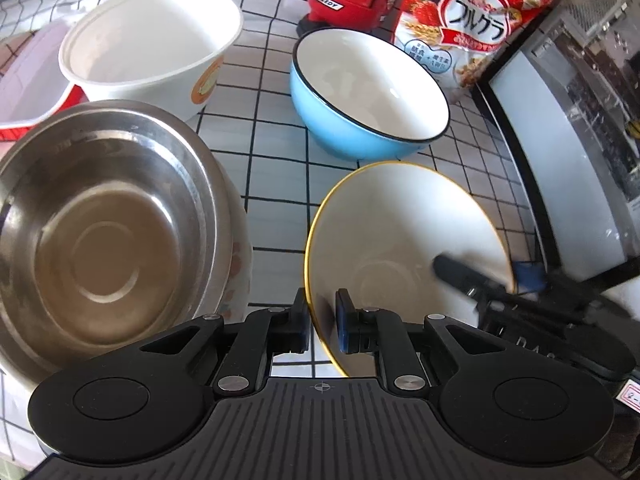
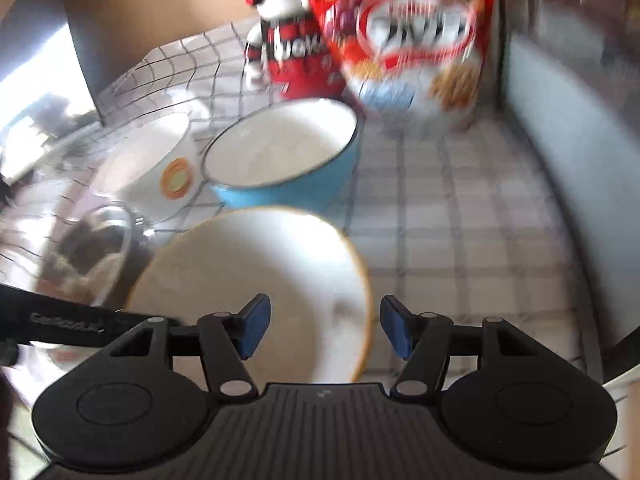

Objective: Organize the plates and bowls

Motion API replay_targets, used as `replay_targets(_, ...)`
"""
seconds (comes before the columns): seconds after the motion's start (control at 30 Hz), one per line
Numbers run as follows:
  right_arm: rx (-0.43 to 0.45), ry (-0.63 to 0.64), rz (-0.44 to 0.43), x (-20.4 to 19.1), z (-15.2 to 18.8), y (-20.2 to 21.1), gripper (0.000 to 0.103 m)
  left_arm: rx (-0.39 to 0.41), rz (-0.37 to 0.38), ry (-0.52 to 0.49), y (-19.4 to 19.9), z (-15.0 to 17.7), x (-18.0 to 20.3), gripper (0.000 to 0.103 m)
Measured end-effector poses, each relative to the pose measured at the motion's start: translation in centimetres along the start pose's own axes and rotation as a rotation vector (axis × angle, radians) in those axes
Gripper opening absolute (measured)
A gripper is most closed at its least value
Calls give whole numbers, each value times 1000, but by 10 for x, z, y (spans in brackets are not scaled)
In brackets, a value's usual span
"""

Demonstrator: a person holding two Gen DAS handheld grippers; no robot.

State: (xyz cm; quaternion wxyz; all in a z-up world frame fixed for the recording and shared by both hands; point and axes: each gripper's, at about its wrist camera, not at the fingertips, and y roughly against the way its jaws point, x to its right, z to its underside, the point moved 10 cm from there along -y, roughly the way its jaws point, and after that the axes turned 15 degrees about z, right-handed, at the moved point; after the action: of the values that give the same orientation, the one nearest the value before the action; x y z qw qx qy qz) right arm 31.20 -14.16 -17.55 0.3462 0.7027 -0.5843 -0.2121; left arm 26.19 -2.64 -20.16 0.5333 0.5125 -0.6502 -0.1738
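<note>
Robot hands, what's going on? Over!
Left gripper shut on gold-rimmed bowl rim. Right gripper open, straddling its far rim. Blue bowl just beyond.

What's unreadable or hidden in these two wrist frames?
- Steel bowl: left wrist view, left side cut off by the edge; what it sits in is mostly hidden beneath it.
- Cereal bag: right wrist view, print lost to motion blur.
- Gold-rimmed bowl: near rim hidden behind left claw.

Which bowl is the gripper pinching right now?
The yellow-rimmed white bowl. The left gripper grips its rim; the blue bowl, steel bowl and big white bowl sit untouched.
</note>
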Motion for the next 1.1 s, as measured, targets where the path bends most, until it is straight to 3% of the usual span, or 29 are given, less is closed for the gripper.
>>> replay_targets(0.07,31,16,38,1,-4,5,82,-14,-9,-19,1,1,2,17)
replay_targets(0.2,39,-15,55,3,-5,13,90,-23,7,-34,2,4,2,17)
replay_targets(0.43,-37,-53,39,10,5,10,92,6,27,-49,2,4,5,18)
replay_targets(0.5,-75,-74,40,13,6,5,84,9,40,-50,3,5,6,19)
replay_targets(0.57,-110,-102,4,12,5,3,62,10,52,-53,4,4,8,19)
replay_targets(0.63,-139,-130,-30,11,4,2,54,12,59,-64,5,4,11,19)
replay_targets(0.83,-170,-158,-31,15,6,5,50,1,68,-90,5,7,18,20)
replay_targets(1.1,-148,-111,4,16,0,2,53,-33,110,-79,-3,11,21,19)
